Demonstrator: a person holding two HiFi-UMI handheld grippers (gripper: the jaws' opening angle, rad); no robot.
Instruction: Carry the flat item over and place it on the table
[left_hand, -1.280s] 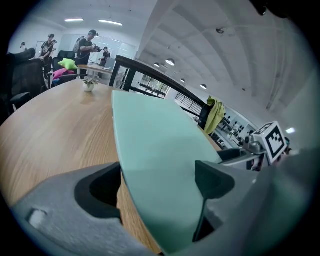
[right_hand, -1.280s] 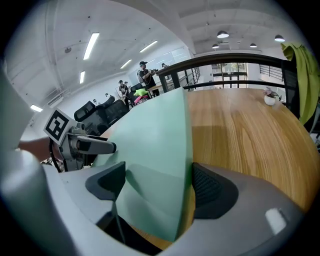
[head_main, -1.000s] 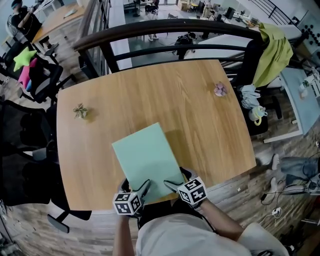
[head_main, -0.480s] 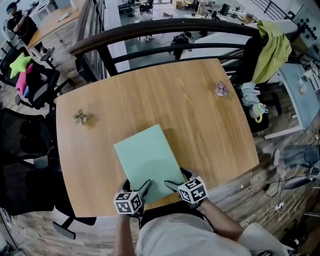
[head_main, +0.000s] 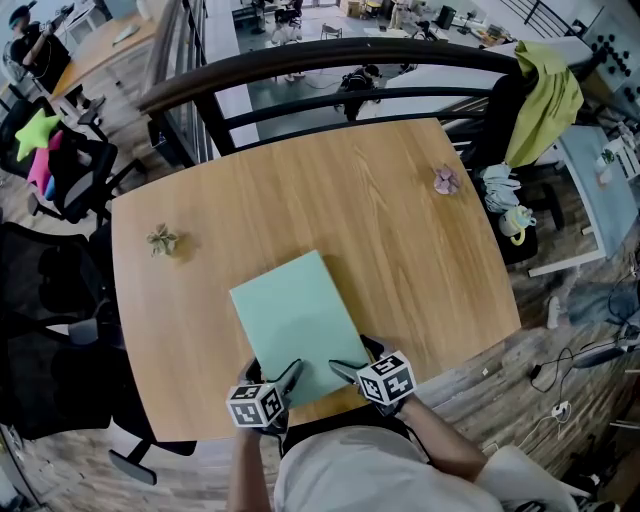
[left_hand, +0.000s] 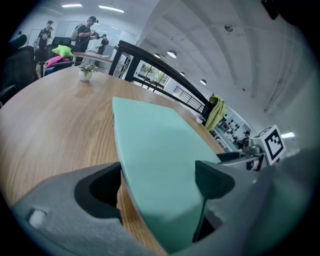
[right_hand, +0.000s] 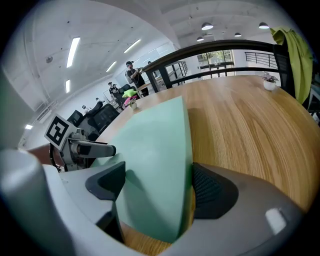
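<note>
A mint-green flat board (head_main: 298, 320) lies on the round-cornered wooden table (head_main: 400, 260), its near end at the table's front edge. My left gripper (head_main: 292, 373) and right gripper (head_main: 340, 370) sit side by side at that near end. In the left gripper view the board (left_hand: 160, 160) runs between the two jaws of the gripper (left_hand: 157, 181), which stand wide apart. The right gripper view shows the same: the board (right_hand: 155, 150) passes through the gripper (right_hand: 155, 182), its edge against the right-hand pad (right_hand: 210, 192). The board's near end looks slightly raised off the wood.
A small green plant (head_main: 161, 240) stands at the table's left, a pink one (head_main: 445, 180) at the far right. A dark railing (head_main: 330, 55) curves behind the table. Black chairs (head_main: 60, 290) crowd the left; a yellow-green jacket (head_main: 545, 95) hangs at the right.
The head view has shifted slightly; the board and both grippers keep the same places on the table.
</note>
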